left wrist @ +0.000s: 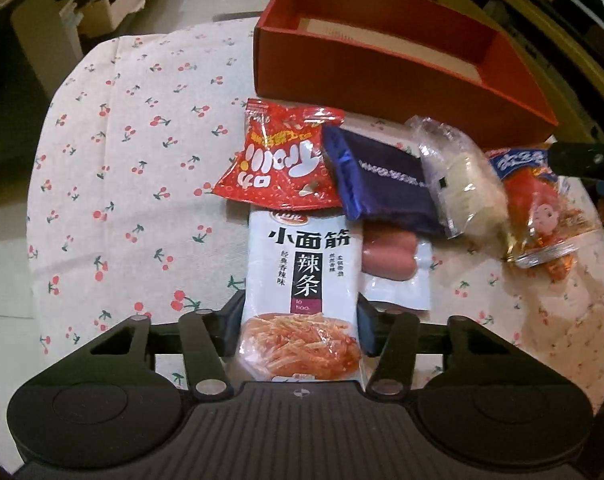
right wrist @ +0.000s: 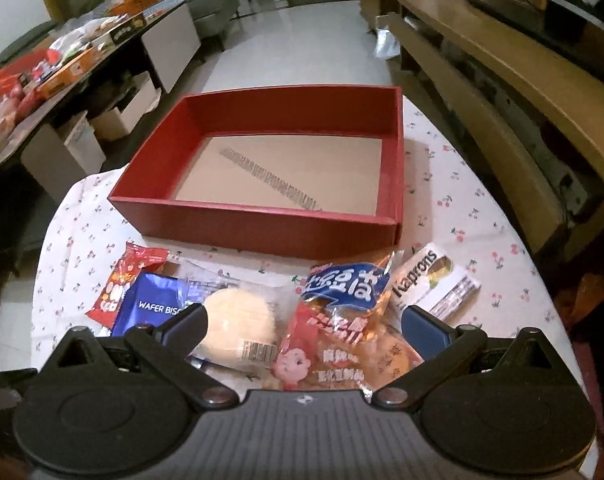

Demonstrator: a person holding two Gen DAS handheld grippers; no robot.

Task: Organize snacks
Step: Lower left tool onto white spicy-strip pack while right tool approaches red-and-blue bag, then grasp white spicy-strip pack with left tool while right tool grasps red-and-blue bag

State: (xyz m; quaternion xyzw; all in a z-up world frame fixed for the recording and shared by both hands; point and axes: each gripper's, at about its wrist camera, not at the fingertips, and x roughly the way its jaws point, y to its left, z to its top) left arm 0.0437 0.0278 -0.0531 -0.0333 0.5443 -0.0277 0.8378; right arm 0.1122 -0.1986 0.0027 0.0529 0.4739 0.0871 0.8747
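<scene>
My left gripper is shut on a white spicy-strip packet, with a pad pressing each long edge. The packet lies on the cherry-print cloth. Beyond it are a red snack bag, a blue wafer pack, a wrapped bun, a sausage pack and an orange bean-snack bag. The red box stands behind them. My right gripper hangs open and wide over the bun and the bean-snack bag. The red box is empty, its cardboard floor showing.
A white Kaprons packet lies right of the bean-snack bag, near the box's front corner. A dark, cluttered side table stands at the left and a wooden cabinet at the right. The cloth's left half holds no snacks.
</scene>
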